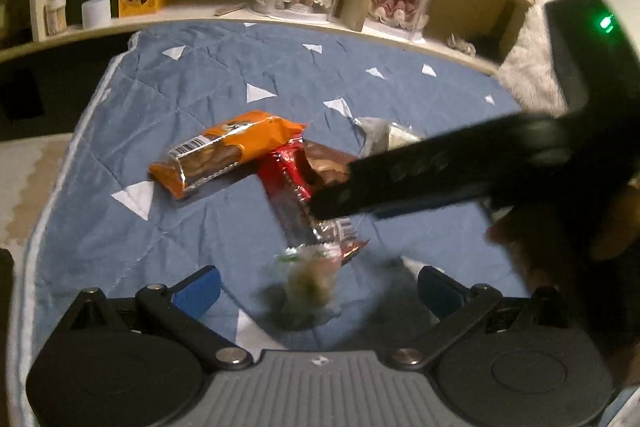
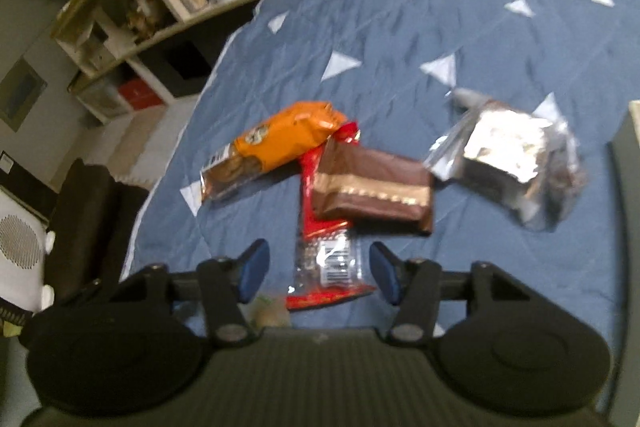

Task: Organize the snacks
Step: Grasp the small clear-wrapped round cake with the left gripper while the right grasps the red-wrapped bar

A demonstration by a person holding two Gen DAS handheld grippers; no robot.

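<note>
Both views are dim and grainy, with dark vignetted corners and fisheye bending of the shelf (image 1: pixel 256 15) edges. The right wrist view is soft all over. In the left wrist view a small wrapped snack (image 1: pixel 310 281) smears with motion blur. Glare flashes off the silver foil packet (image 2: pixel 508 151), and a green indicator light (image 1: pixel 606 23) glows.
</note>
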